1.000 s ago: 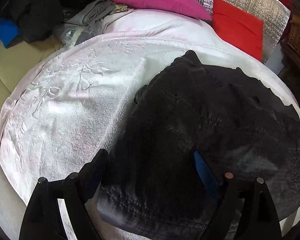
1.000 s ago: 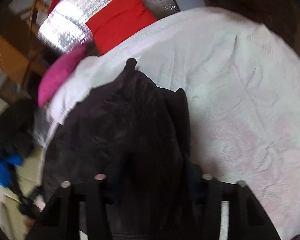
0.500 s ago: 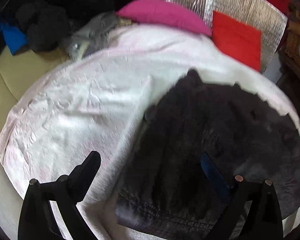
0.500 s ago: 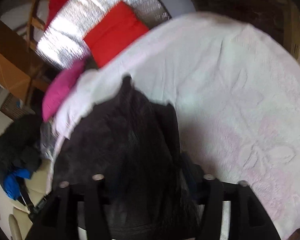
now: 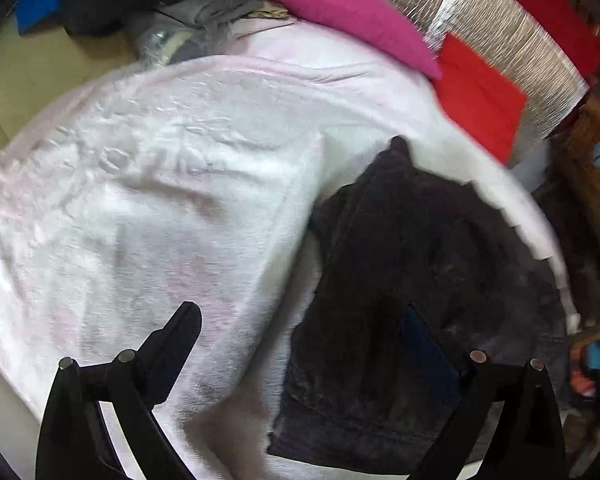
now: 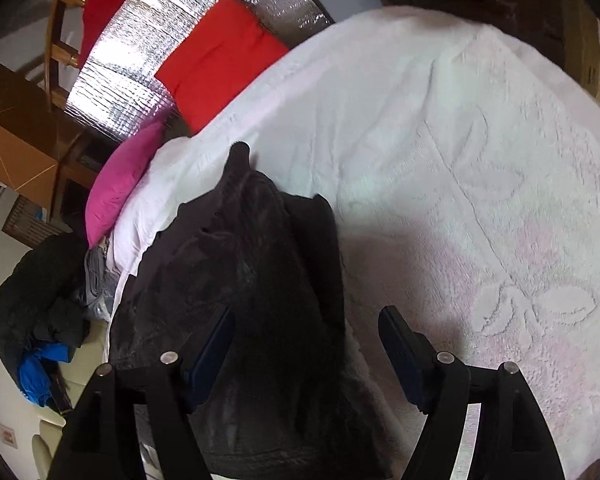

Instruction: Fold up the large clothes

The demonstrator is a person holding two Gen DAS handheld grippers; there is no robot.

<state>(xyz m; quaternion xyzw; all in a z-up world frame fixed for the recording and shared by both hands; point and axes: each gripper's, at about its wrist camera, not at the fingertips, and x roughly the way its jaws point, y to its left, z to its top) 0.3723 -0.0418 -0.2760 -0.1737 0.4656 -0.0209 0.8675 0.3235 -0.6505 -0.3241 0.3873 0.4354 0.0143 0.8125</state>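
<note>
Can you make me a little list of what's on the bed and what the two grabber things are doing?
surface: pale pink-white blanket spread over the bed
garment: dark garment, partly folded, lying on the blanket
pillows: pink pillow and red cushion at the far end
side pile: dark clothes with something blue beside the bed
left gripper: open, holding nothing, jaws just opened wider
right gripper: open, jaws just opened, garment between them but not pinched
</note>
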